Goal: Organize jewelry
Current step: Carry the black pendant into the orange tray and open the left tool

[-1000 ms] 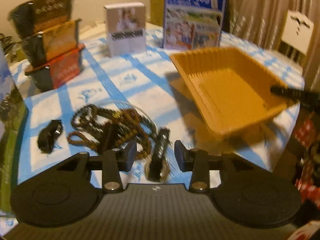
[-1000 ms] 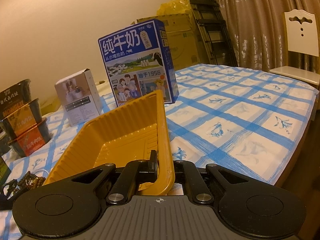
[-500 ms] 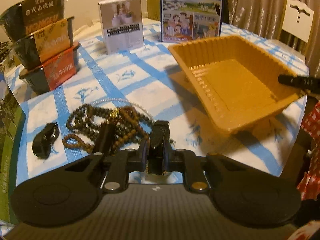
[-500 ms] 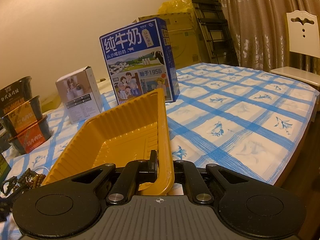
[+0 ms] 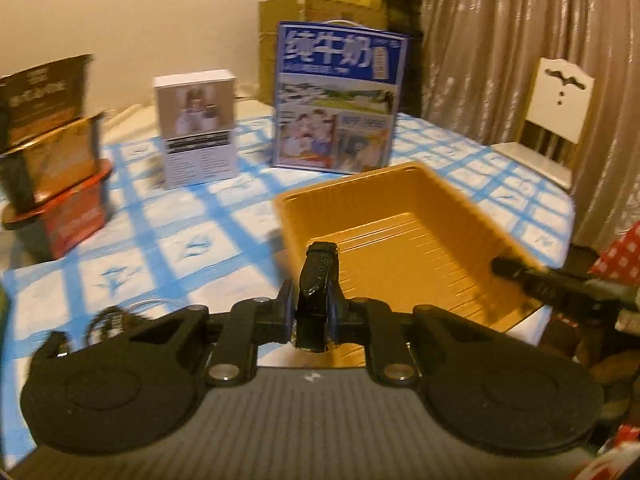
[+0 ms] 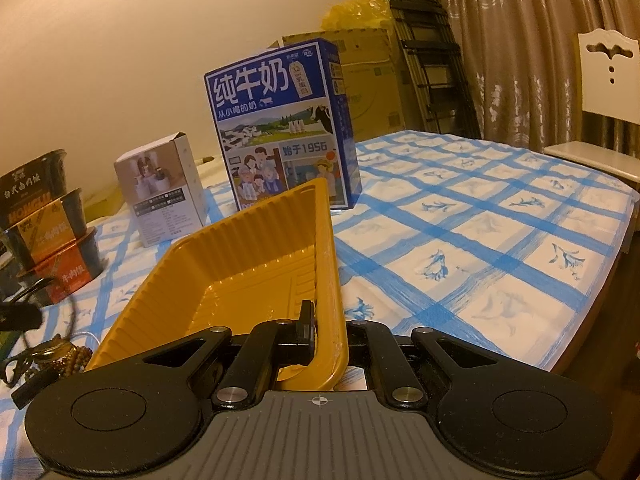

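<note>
1. A black strap-like jewelry piece (image 5: 318, 280) stands upright at lower centre, pinched between the left gripper (image 5: 312, 316) fingers.
2. The right gripper (image 6: 328, 334) clamps the yellow tray's (image 6: 240, 264) near rim; the tray's visible floor is bare.
3. Brown beads (image 6: 74, 356) lie lower left.

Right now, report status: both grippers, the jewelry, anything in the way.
Left gripper shut on black strap, raised before yellow tray. Right gripper clamped on tray's near wall. Bead strands on the table. Nothing blocks the tray.

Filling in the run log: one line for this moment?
left gripper: shut on black strap, raised before yellow tray | right gripper: shut on tray wall | beads: on table
</note>
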A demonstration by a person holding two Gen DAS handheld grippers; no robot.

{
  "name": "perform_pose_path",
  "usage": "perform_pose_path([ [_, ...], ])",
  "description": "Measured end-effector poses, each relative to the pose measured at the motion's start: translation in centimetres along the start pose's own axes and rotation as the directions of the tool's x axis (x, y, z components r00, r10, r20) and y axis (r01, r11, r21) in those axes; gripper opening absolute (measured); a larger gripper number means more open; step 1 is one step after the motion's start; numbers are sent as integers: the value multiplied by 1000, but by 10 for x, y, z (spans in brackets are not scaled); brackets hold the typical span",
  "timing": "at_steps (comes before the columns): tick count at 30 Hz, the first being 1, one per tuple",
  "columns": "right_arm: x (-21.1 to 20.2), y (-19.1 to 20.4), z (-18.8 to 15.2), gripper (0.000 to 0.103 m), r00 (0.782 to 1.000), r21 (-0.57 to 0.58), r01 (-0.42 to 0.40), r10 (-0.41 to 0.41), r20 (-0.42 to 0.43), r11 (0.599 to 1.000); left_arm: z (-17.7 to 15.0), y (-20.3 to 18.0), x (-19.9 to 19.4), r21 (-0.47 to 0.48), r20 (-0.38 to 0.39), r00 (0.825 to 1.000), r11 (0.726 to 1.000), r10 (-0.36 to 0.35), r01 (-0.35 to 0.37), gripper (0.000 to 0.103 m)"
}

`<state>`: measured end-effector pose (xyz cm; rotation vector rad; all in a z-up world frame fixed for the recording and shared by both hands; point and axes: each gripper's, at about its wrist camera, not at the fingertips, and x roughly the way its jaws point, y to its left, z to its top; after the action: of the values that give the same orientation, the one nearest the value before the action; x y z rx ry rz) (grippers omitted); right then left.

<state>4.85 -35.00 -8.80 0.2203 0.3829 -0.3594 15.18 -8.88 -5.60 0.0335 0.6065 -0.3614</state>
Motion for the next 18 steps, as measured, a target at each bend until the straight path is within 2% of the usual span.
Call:
perform_pose_path([
  [4, -1, -1, 2, 6, 1000, -9, 3, -3, 2, 1000, 0, -20, 21, 5, -22, 999, 999, -49, 49, 15],
  [12, -3, -4, 5, 6, 1000, -30, 16, -15, 10, 999, -13, -32, 62, -30, -120, 990, 997, -78, 75, 15],
  [14, -3, -4, 5, 6, 1000, -35, 17, -17, 9, 999, -12, -31, 59, -56, -101, 990, 994, -100, 95, 16],
  [16, -3, -5, 5, 5, 1000, -47, 29, -28, 12, 998, -9, -32, 53, -60, -84, 990, 993, -110, 105, 24],
  [18, -3, -6, 5, 5, 999, -39, 33, -33, 10, 999, -6, -32, 46, -58, -74, 992, 993, -107, 103, 27],
])
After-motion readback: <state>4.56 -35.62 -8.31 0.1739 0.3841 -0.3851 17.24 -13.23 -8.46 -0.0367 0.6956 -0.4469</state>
